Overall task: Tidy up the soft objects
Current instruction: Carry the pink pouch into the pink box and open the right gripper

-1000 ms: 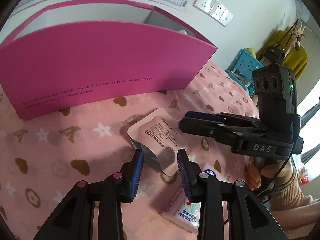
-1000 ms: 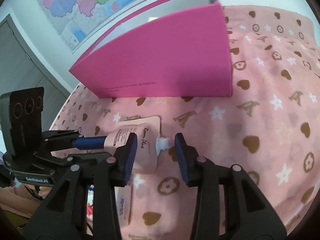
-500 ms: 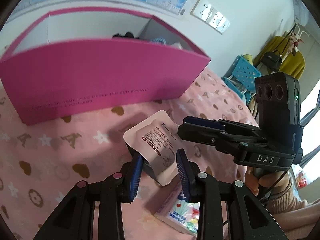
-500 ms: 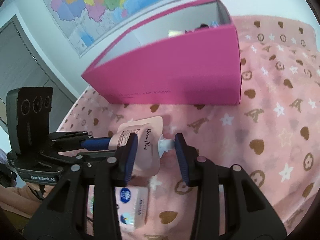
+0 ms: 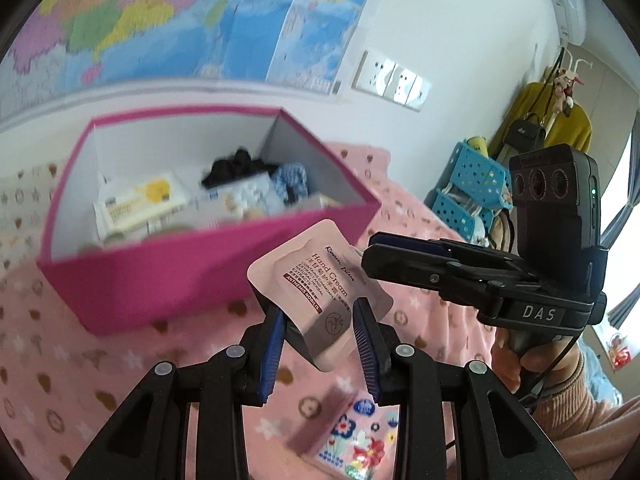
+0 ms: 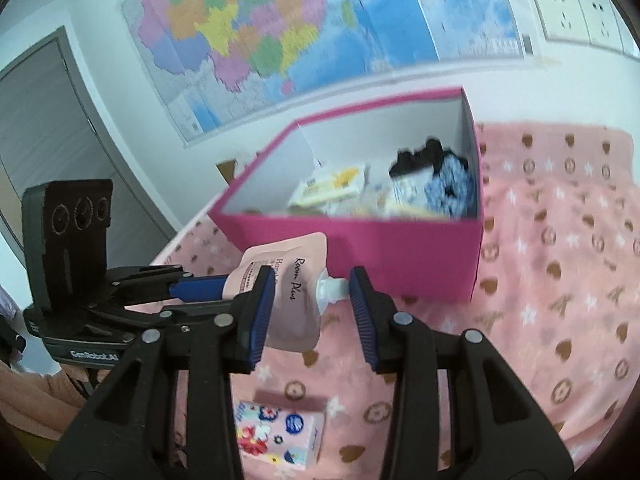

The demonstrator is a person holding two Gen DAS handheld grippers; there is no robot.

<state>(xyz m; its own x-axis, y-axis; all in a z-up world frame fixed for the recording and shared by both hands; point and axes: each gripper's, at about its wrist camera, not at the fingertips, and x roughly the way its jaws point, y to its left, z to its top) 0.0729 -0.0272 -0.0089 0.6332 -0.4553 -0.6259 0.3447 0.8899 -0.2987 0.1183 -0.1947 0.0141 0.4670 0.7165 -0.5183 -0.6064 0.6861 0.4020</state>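
Holding: left gripper (image 5: 320,332) clamps hand cream pouch (image 5: 320,292), frame centre, above pink box (image 5: 168,280)
Right gripper (image 6: 308,304): jaws wide, straddling pouch cap

Black tongs (image 5: 320,344) (blue ribbed pads (image 5: 273,350)), silver screws, pink sleeve (image 5: 576,412).

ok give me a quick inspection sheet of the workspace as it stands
surface: pink blanket with brown hearts and white stars
job's things: pale pink spouted hand cream pouch lifted in front of the open pink cardboard box; the box holds packets plus black and blue fabric
clutter: flowered tissue pack on the blanket
grippers: left gripper grips the pouch; right gripper straddles its spout end, contact unclear
cables: black cable hanging from the right gripper
surroundings: coloured wall map, white wall sockets, blue perforated plastic basket, hanging yellow garment, grey door
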